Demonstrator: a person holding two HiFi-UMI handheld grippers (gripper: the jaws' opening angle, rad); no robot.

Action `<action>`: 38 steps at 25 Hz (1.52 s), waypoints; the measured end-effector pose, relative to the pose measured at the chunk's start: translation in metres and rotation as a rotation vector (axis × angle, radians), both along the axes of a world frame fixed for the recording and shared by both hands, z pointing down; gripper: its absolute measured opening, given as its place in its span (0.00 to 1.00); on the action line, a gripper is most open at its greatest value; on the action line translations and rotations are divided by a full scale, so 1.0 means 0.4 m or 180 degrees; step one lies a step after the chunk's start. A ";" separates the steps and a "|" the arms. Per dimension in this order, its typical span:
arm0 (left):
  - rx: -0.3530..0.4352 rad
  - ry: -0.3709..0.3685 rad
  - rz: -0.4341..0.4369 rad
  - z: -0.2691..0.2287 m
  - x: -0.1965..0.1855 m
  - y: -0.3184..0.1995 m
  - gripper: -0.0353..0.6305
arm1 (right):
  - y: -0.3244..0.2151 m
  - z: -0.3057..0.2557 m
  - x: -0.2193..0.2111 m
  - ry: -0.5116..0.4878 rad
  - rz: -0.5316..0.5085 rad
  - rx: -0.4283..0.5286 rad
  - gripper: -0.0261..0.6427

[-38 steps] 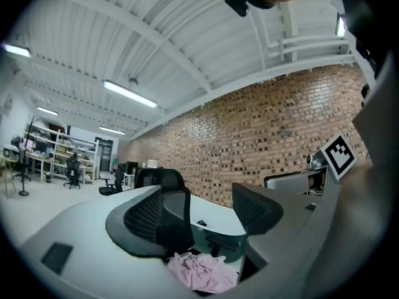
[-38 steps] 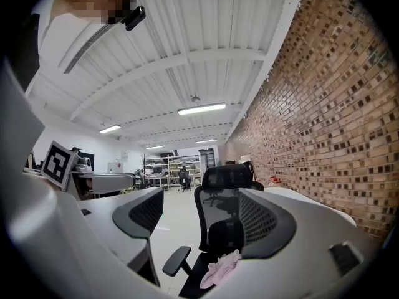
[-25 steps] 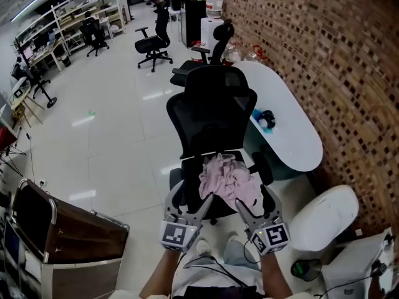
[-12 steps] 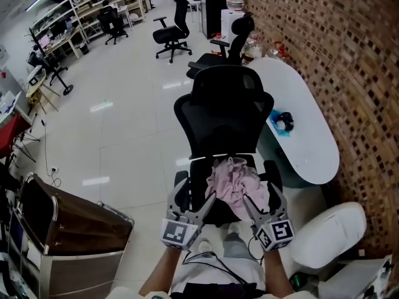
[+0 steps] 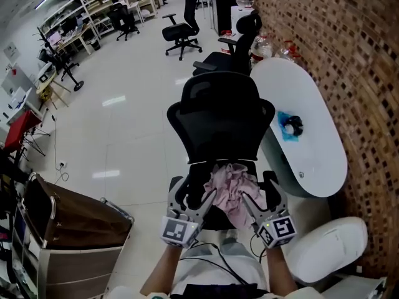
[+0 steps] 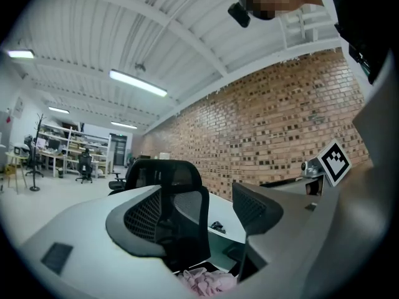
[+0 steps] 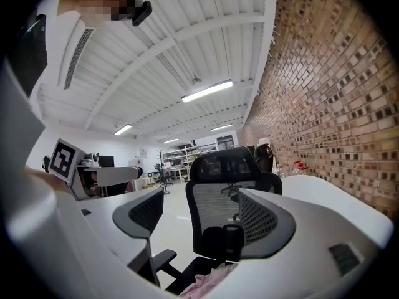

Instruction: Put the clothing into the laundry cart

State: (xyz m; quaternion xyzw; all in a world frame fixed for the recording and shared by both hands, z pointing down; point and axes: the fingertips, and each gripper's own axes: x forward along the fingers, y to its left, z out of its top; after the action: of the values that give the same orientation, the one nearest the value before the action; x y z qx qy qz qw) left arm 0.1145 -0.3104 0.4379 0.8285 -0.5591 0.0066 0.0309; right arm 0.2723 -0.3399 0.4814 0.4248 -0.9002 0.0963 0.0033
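You work under bright, even light from long ceiling tubes (image 6: 138,83), which show in both gripper views. On the glossy floor (image 5: 124,136) they leave pale streaks of glare, and the white tabletop (image 5: 312,161) is nearly washed out. Shadows are soft and short. Both gripper views bulge strongly, with black corners, and whatever sits closest to those lenses is out of focus. The head view curves the brick wall (image 5: 349,61) at its edge.

No text, brand, number or sign I can read in any view. Only coded square markers (image 5: 174,230), black on white, on the cubes of my left gripper (image 5: 193,190) and right gripper (image 5: 257,189): patterns, no letters or digits. Stuff on the far shelves (image 5: 93,5) too small to read.
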 end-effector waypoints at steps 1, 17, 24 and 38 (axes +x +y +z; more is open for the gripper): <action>-0.0017 0.0008 -0.0019 0.008 0.008 -0.009 0.57 | -0.009 0.006 0.003 -0.0007 -0.0075 -0.0005 0.63; -0.0419 -0.0226 0.0355 0.229 0.069 -0.075 0.57 | -0.034 0.226 -0.014 0.0171 -0.0289 -0.0634 0.63; -0.0756 -0.0241 0.0554 0.415 0.053 -0.088 0.57 | -0.004 0.548 -0.039 0.0690 -0.0458 -0.1375 0.63; -0.1281 0.0098 0.0429 0.711 -0.023 -0.188 0.58 | -0.124 1.185 -0.105 0.1657 -0.0655 -0.2212 0.99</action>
State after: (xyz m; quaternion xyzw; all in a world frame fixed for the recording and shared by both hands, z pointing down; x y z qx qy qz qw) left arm 0.1054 -0.3857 0.7222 0.8411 -0.4893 0.1075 0.2037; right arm 0.2302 -0.3897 0.9554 0.3167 -0.8211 0.2821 0.3819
